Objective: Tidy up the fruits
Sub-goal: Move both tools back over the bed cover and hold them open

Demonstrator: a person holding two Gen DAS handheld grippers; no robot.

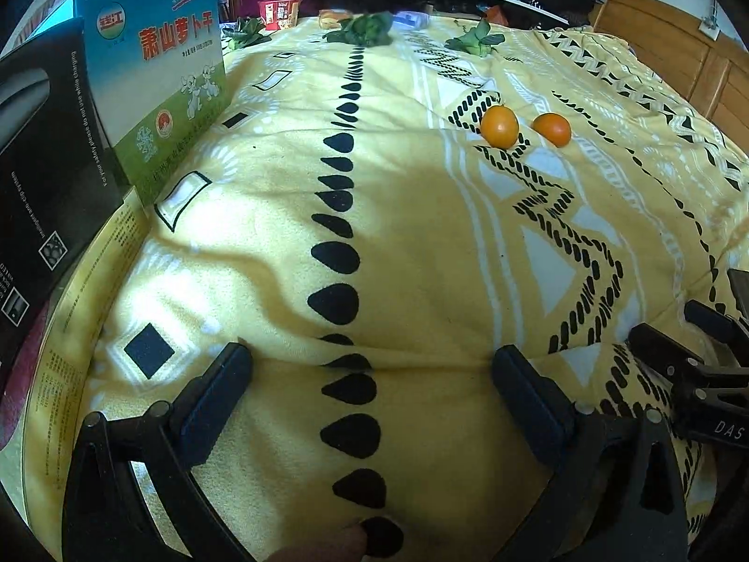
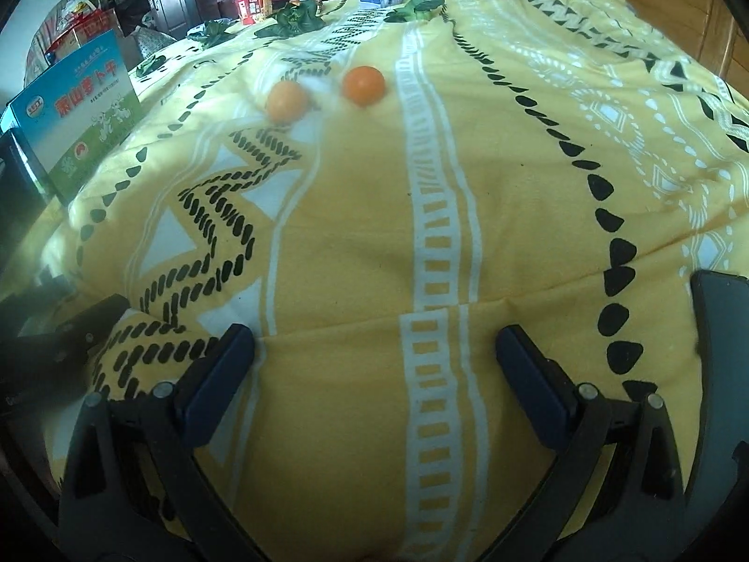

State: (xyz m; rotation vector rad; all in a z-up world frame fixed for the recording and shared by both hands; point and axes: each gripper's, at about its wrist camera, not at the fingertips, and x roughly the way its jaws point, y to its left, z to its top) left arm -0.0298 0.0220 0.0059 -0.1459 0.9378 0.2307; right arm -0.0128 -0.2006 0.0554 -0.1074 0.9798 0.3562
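**Two oranges wait mid-blanket as both claws hang wide and empty**

Two small oranges sit side by side on my yellow patterned blanket [image 1: 398, 243], well ahead of both claws and apart from everything else on it. From my left claw [image 1: 372, 365] they lie up and to the right: the left orange [image 1: 500, 127] rounder and paler, the right orange [image 1: 552, 129] deeper in colour and a little flatter. They are near each other with a strip of cloth between them, not touching.

I judge them light, round and smooth-skinned, firm enough for a steady pinch but easily bruised by a hard one. Being round on soft bedding, either would likely roll at a nudge. The safest hold looks to be across the widest middle, with a pad on each side, coming down from above so the neighbour is not knocked.

My left claw stands wide, its pads far apart with only blanket between them, holding nothing. My right claw [image 2: 374, 351] is spread just as wide and empty, low over the cloth; from it the same two fruits lie ahead and slightly left. Whether either claw's tips touch the blanket I cannot tell.

A blue-and-green box [image 1: 159, 75] stands at the left edge, and leafy greens [image 1: 365, 30] lie along the far side.
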